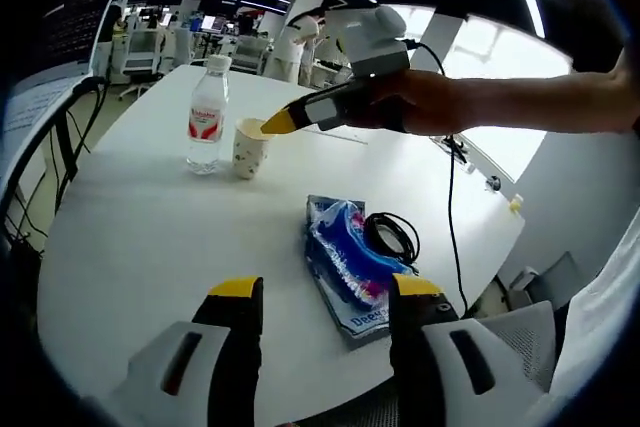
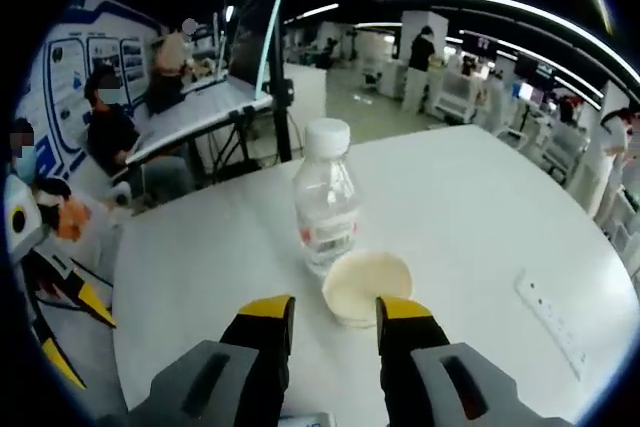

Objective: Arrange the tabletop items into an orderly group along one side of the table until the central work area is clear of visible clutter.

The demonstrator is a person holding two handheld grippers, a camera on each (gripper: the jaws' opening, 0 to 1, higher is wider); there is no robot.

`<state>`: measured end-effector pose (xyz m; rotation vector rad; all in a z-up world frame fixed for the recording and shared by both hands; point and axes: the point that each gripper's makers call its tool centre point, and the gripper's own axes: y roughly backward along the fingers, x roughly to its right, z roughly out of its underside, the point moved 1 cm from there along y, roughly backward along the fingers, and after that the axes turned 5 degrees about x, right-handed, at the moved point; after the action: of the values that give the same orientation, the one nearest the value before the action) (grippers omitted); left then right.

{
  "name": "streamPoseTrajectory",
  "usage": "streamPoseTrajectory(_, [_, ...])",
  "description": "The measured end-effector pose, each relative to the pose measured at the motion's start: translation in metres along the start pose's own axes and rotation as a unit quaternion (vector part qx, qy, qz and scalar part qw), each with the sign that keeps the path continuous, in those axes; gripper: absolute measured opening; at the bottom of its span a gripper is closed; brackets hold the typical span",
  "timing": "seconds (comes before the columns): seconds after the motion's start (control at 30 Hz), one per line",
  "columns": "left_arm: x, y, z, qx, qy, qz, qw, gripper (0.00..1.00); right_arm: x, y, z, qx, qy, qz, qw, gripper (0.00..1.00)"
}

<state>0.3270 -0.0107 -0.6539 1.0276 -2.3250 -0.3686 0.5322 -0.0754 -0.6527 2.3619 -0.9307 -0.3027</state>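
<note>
On the round white table (image 1: 150, 237), a clear water bottle (image 1: 208, 117) with a red label stands upright beside a paper cup (image 1: 250, 147). A blue snack packet (image 1: 345, 262) lies flat near the table's edge, and a coiled black cable (image 1: 392, 235) rests on it. My left gripper (image 1: 326, 287) hovers open just short of the packet, holding nothing. A hand brings my right gripper (image 1: 278, 124) in from the right, its yellow tip at the cup's rim. In the right gripper view the cup (image 2: 365, 287) sits just ahead of the open right gripper (image 2: 336, 309), and the bottle (image 2: 328, 197) stands behind it.
A white power strip (image 2: 555, 322) lies on the table (image 2: 480, 207) to the right. A black cord (image 1: 450, 207) runs over the table's far edge. Desks, monitors and seated people fill the room beyond. A grey chair back (image 1: 520, 347) stands at the near edge.
</note>
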Motion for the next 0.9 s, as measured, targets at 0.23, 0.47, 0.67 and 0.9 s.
streamPoseTrajectory(0.23, [0.012, -0.001, 0.005, -0.002, -0.002, 0.007, 1.0000, 0.49, 0.010, 0.023, 0.018, -0.005, -0.012, 0.020, 0.9997, 0.32])
streamPoseTrajectory(0.47, [0.024, -0.003, 0.013, -0.018, -0.028, 0.008, 0.9994, 0.49, 0.024, 0.050, 0.031, 0.000, -0.026, 0.042, 0.9988, 0.32])
streamPoseTrajectory(0.67, [0.033, -0.007, 0.015, -0.016, -0.023, 0.010, 0.9996, 0.49, 0.029, 0.078, 0.050, -0.001, -0.032, 0.055, 0.9980, 0.33])
streamPoseTrajectory(0.9, [0.040, -0.011, 0.015, -0.020, -0.025, 0.015, 0.9994, 0.49, 0.035, 0.107, 0.078, -0.010, -0.038, 0.074, 0.9965, 0.33])
